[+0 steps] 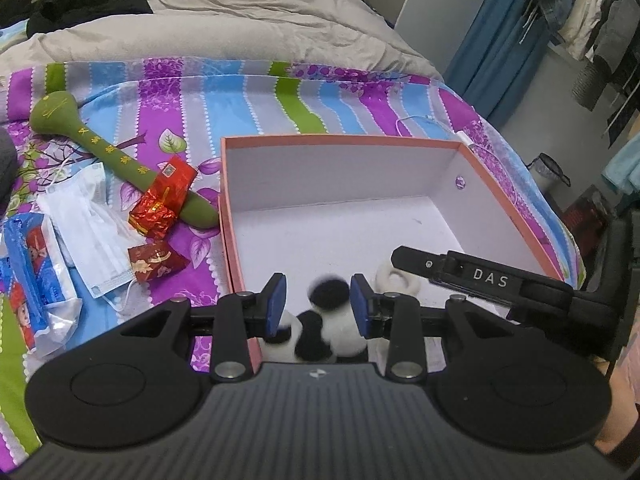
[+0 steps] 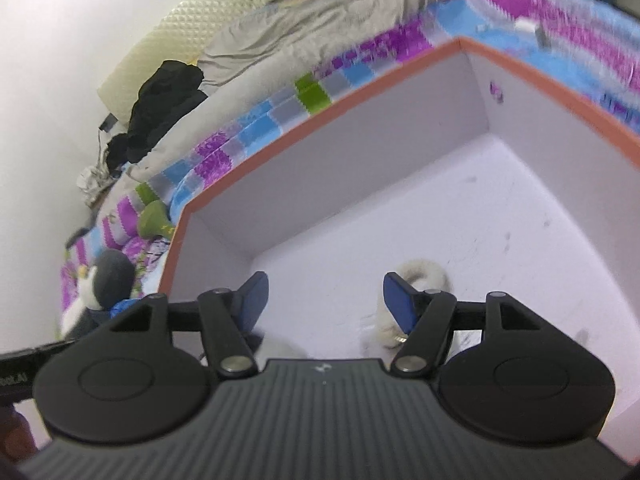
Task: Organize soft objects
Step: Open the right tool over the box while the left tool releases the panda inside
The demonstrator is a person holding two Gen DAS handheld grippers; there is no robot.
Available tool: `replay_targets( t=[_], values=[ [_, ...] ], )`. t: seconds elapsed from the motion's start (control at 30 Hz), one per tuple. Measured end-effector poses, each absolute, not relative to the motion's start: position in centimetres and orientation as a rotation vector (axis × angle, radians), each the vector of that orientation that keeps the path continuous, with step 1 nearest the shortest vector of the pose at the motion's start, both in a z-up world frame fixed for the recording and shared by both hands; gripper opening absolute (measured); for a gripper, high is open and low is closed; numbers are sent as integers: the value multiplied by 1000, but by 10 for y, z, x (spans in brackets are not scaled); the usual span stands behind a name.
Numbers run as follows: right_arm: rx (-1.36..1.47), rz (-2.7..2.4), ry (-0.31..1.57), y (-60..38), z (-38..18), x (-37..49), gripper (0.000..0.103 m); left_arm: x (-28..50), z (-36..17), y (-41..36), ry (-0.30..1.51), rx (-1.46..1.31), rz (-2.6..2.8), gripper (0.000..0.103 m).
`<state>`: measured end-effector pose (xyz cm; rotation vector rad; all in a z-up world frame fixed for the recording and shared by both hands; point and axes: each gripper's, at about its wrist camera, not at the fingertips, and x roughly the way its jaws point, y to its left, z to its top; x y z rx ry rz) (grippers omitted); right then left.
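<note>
A pink box [image 1: 344,141] with a white inside stands on the striped bedspread. My left gripper [image 1: 318,300] hangs over its near left corner. A black and white panda plush [image 1: 320,332] lies between and below the open blue pads; I cannot tell whether they touch it. A fluffy white ring [image 1: 400,280] lies on the box floor to the right. My right gripper [image 2: 324,300] is open and empty inside the box [image 2: 320,116], with the white ring [image 2: 424,272] beside its right finger. The right gripper's finger also shows in the left wrist view [image 1: 472,272].
Left of the box lie a green plush mallet [image 1: 100,144], red foil packets [image 1: 164,200], a white face mask [image 1: 88,216] and a blue tissue pack [image 1: 32,280]. A grey duvet [image 1: 240,20] covers the far bed. A grey penguin-like plush [image 2: 108,280] sits left of the box.
</note>
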<state>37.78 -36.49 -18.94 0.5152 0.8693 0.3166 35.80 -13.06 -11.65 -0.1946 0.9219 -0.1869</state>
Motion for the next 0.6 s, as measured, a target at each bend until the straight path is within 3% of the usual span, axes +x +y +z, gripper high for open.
replay_targets(
  t=[0.27,0.6],
  values=[
    [698,403,931,-379,-204,387,67,359,-122,-128,928,-217,-189,40],
    [671,487,988,-373,-209,397,67,359,-132,-130,946,-215,-191,40]
  ],
)
